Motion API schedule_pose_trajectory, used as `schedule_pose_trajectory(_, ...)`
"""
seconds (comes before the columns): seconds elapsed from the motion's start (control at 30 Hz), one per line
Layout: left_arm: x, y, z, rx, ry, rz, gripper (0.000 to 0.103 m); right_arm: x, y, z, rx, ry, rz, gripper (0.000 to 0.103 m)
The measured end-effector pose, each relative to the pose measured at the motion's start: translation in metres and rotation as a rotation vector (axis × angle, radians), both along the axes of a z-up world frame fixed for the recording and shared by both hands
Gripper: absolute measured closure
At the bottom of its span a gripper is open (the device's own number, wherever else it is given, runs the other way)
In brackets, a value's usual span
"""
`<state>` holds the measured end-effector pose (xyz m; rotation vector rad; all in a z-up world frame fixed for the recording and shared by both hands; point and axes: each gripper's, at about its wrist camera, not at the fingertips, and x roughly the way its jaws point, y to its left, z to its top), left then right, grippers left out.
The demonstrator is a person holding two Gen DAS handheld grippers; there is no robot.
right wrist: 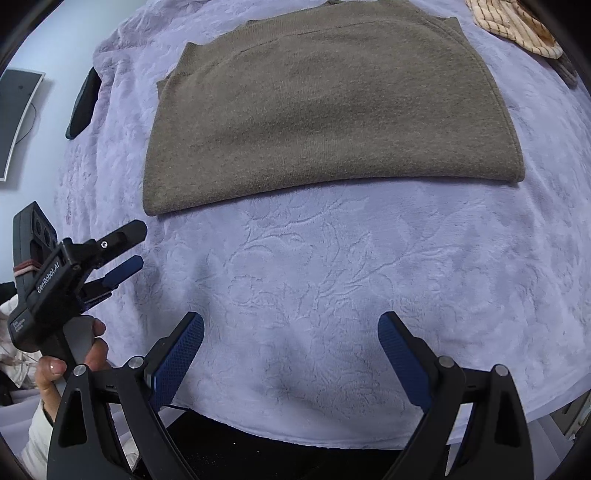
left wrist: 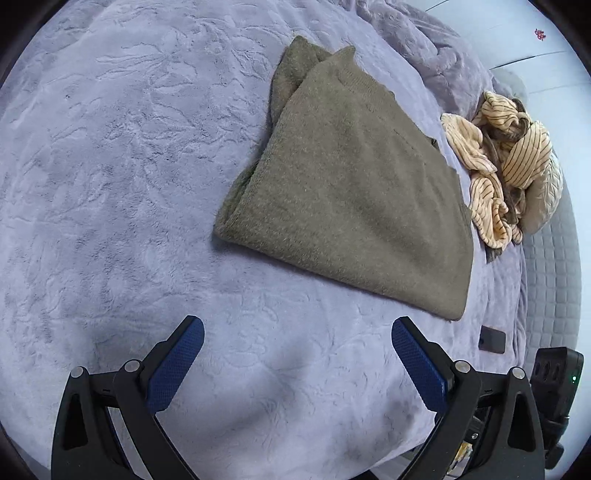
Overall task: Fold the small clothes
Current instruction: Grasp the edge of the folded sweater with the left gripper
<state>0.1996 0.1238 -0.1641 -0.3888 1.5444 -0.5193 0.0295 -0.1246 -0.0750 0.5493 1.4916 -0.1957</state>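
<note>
An olive-brown knit garment [left wrist: 354, 192] lies folded flat on the lavender plush blanket [left wrist: 110, 184]; it also shows in the right wrist view [right wrist: 325, 110]. My left gripper [left wrist: 297, 332] is open and empty, hovering over bare blanket short of the garment's near edge. My right gripper [right wrist: 290, 325] is open and empty, also over bare blanket in front of the garment's folded edge. The left gripper [right wrist: 129, 247] shows at the left of the right wrist view, held in a hand, jaws apart.
A crumpled cream striped garment [left wrist: 506, 166] lies beyond the folded one, by a pillow; its corner shows in the right wrist view [right wrist: 517, 26]. A dark phone [left wrist: 492, 339] lies on the blanket near the bed's edge. A dark flat object [right wrist: 83, 107] lies at the blanket's left.
</note>
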Motion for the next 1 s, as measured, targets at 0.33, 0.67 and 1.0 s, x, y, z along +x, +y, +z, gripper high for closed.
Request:
schedule_pose_trajectory(0.33, 0.018, -0.018, -0.020, -0.081, 0.025, 0.013, 0.001, 0.010, -0.002, -0.010, 0.005, 0.035, -0.001, 0.007)
schedule_pose_trajectory(0.67, 0.045, -0.017, -0.042, -0.161, 0.054, 0.118, 0.001, 0.019, -0.006, -0.020, 0.010, 0.069, 0.005, 0.007)
schedule_pose_trajectory(1.0, 0.045, -0.038, -0.039, -0.259, 0.025, 0.078, 0.001, 0.030, -0.007, -0.027, 0.009, 0.084, 0.016, 0.007)
